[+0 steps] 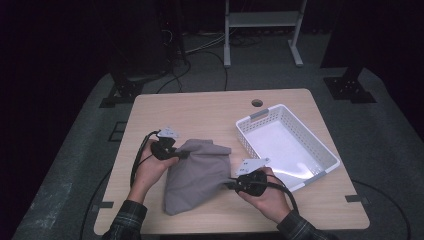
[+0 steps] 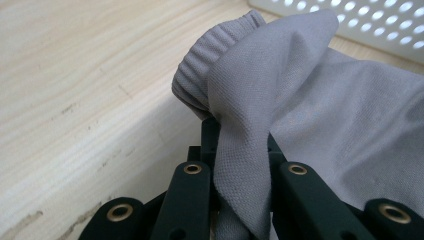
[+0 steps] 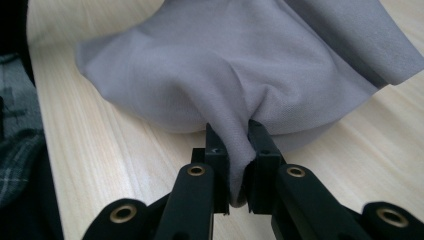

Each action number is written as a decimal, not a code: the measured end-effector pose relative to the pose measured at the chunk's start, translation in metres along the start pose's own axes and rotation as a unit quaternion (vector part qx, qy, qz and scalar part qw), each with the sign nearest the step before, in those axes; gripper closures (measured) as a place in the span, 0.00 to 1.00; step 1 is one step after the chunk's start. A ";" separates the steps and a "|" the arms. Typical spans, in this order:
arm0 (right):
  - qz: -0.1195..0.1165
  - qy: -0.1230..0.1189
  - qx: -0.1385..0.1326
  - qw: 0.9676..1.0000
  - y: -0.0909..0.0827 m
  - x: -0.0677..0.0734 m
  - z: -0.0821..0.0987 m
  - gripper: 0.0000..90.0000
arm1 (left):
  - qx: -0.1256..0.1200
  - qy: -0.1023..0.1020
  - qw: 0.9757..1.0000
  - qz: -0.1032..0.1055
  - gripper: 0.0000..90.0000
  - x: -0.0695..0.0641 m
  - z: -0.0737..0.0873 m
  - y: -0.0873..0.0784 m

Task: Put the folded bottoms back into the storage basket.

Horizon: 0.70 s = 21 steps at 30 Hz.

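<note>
A grey cloth garment [image 1: 196,175] lies bunched on the wooden table [image 1: 200,112], partly raised at two sides. My left gripper [image 1: 184,154] is shut on the cloth's left upper edge. In the left gripper view the grey fabric [image 2: 300,100] drapes between and over the jaws, with a ribbed cuff [image 2: 210,55] beside it. My right gripper [image 1: 231,184] is shut on the cloth's right side. The right gripper view has a fold of the cloth [image 3: 235,90] pinched between the two black jaws, above the tabletop.
A white plastic basket [image 1: 280,120] stands to the right of the cloth, close to my right hand, and it has nothing in it. A round hole [image 1: 257,103] sits in the table's far edge. Cables trail from both grippers. A plaid sleeve [image 3: 17,150] is at the left.
</note>
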State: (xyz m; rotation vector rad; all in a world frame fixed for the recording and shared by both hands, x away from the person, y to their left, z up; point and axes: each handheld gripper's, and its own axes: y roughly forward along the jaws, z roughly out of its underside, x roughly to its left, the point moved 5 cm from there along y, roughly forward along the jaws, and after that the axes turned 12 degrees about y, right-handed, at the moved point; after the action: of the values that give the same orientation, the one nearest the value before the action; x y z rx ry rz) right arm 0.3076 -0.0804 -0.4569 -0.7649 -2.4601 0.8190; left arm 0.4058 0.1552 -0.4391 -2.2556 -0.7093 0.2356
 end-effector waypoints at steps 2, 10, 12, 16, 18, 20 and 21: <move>0.000 0.003 -0.007 1.000 -0.005 -0.001 -0.004 0.91 | -0.005 0.000 1.000 0.001 0.90 0.000 -0.006 -0.002; -0.015 0.029 -0.031 0.999 -0.023 -0.008 -0.017 0.91 | -0.013 0.013 1.000 0.001 0.90 -0.002 -0.032 -0.009; -0.017 0.032 -0.037 0.999 -0.030 -0.010 -0.022 0.91 | -0.013 0.019 1.000 0.003 0.90 -0.003 -0.041 -0.010; -0.018 0.041 -0.050 0.998 -0.043 -0.016 -0.030 0.91 | -0.015 0.029 0.999 0.006 0.90 -0.004 -0.055 -0.012; -0.019 0.045 -0.057 0.997 -0.050 -0.019 -0.034 0.91 | -0.019 0.031 0.999 0.009 0.90 -0.005 -0.063 -0.013; -0.019 0.047 -0.063 0.997 -0.057 -0.023 -0.038 0.91 | -0.023 0.033 0.999 0.009 0.90 -0.005 -0.070 -0.014; -0.018 0.048 -0.066 0.997 -0.061 -0.024 -0.039 0.91 | -0.024 0.034 0.999 0.011 0.90 -0.006 -0.074 -0.014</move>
State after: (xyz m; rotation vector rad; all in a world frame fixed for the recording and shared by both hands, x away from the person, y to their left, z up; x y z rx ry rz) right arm 0.3252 -0.1206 -0.3943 -0.7844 -2.4536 0.5972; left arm 0.4223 0.1150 -0.3771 -2.3069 -0.6613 0.1531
